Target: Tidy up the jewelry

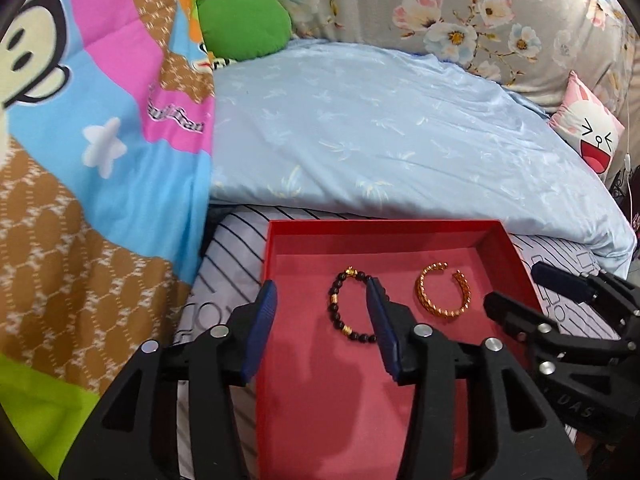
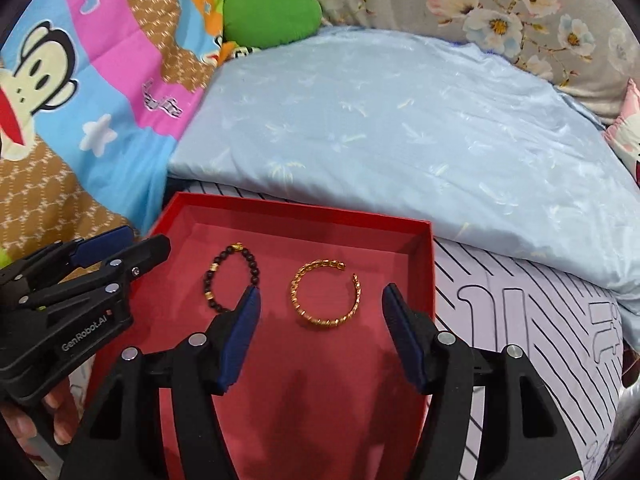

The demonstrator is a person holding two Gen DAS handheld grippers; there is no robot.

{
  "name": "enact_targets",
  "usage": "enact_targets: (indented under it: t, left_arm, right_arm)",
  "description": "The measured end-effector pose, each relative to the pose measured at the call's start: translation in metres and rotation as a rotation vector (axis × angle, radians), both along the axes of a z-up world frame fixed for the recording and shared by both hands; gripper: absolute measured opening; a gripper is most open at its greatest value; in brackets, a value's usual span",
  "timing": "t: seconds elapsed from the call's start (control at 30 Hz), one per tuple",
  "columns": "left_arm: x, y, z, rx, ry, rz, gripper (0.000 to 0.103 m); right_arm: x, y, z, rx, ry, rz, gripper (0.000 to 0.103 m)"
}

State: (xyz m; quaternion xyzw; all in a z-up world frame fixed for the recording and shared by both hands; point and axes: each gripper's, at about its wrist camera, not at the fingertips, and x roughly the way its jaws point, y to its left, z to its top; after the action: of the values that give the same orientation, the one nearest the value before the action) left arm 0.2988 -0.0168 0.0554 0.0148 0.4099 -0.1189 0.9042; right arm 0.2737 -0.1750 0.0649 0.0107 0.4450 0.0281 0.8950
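Note:
A red box [image 1: 384,227] [image 2: 296,211] with a pink lining sits on a striped sheet. In it lie a dark beaded bracelet with gold beads [image 1: 350,306] [image 2: 230,278] and an open gold twisted bangle [image 1: 442,290] [image 2: 324,294] to its right. My left gripper [image 1: 324,296] is open and empty, over the box's left part; its right finger covers part of the beaded bracelet. My right gripper [image 2: 320,300] is open and empty, its fingers on either side of the gold bangle, just in front of it. Each gripper shows in the other's view, the right one [image 1: 520,292] and the left one [image 2: 132,246].
A light blue pillow [image 1: 380,128] [image 2: 400,128] lies behind the box. A cartoon monkey blanket [image 1: 100,120] [image 2: 80,100] rises at the left. A floral cover [image 1: 480,20], a green cushion [image 1: 244,28] and a pink cartoon pillow [image 1: 588,132] are at the back.

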Motion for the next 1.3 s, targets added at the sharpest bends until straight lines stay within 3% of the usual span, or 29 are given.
enact_targets:
  t: [0.1, 0.33, 0.53, 1.03, 1.3]
  left_arm:
    - [-0.031, 0.006, 0.016, 0.023, -0.039, 0.007, 0.053]
    - [-0.099, 0.009, 0.033, 0.124, -0.078, 0.039, 0.053]
    - [-0.143, 0.007, 0.033, 0.138, -0.050, 0.050, 0.053]
    - [-0.208, 0.013, 0.016, 0.111, -0.004, 0.070, 0.053]
    - [-0.230, 0.038, -0.021, 0.132, 0.045, 0.101, 0.053]
  right_arm:
    - [-0.030, 0.001, 0.017, -0.004, -0.038, 0.004, 0.061]
    - [-0.104, 0.009, 0.033, -0.012, -0.085, 0.007, 0.061]
    - [-0.154, 0.019, 0.038, 0.011, -0.094, 0.015, 0.061]
    - [-0.218, 0.022, 0.020, 0.050, -0.058, -0.017, 0.061]
    - [-0.237, 0.009, -0.008, 0.048, -0.005, -0.055, 0.061]
